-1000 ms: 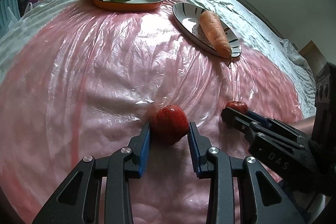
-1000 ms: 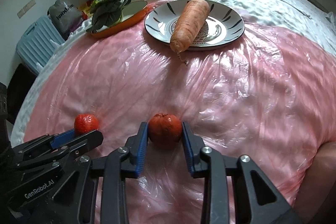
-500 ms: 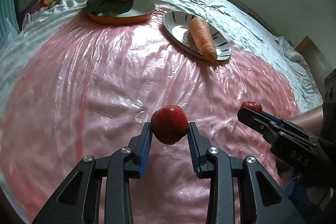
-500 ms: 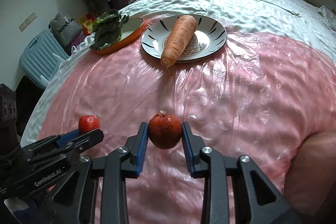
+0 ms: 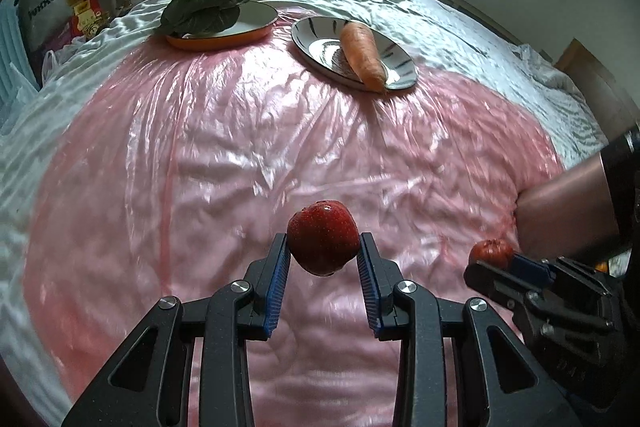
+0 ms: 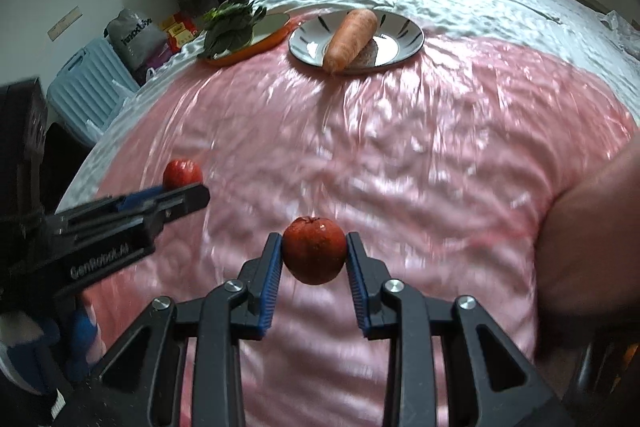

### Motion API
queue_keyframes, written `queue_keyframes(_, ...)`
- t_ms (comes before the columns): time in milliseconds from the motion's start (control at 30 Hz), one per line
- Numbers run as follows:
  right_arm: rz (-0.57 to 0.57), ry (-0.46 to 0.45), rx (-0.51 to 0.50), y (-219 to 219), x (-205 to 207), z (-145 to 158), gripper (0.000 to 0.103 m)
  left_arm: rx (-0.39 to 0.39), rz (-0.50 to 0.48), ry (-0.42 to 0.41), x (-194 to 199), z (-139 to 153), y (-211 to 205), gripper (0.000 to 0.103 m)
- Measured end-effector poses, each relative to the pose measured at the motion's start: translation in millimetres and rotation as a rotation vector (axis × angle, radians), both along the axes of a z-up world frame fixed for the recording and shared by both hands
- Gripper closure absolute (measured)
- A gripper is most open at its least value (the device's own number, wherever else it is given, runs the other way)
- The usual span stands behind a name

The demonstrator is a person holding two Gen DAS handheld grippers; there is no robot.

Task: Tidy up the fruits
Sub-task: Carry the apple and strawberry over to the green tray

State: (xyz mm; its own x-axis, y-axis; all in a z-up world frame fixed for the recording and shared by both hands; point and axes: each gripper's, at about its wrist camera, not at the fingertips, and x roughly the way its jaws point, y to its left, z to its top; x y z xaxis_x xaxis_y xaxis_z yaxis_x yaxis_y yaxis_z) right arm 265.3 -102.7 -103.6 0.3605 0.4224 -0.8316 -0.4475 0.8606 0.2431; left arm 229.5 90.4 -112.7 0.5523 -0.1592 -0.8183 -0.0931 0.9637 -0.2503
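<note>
Now your left gripper (image 5: 323,257) clamps one red fruit (image 5: 323,242), your right gripper (image 6: 314,259) clamps another (image 6: 314,255); motion blurs the pink sheet (image 6: 400,155) beneath

**Readable markings**

The side of the left gripper (image 6: 176,197) carries white lettering that reads roughly "GenRobot.AI", smeared by blur. A grey bag (image 6: 134,33) by the wall bears dark print, too distorted to read. The right gripper (image 5: 490,267) shows faint embossed letters, illegible.

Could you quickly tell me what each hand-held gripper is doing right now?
Left hand-held gripper: closed on a red apple.
Right hand-held gripper: closed on a second apple.
</note>
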Motion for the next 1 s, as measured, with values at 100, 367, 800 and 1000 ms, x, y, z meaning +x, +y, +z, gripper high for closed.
queue_keyframes(100,0.007,0.013,-0.003,-7,-16,0,0.048,0.019,-0.030,0.005,-10,1,-8,0.074)
queue_keyframes(367,0.005,0.029,-0.008,-28,-48,4,0.048,0.052,-0.106,0.022,-36,5,-30,0.074)
queue_keyframes(800,-0.041,0.056,-0.009,-83,-93,14,0.048,0.106,-0.268,0.033,-71,16,-82,0.074)
queue_keyframes(1000,-0.100,0.061,-0.022,-127,-108,21,0.048,0.105,-0.393,0.033,-87,23,-135,0.074)
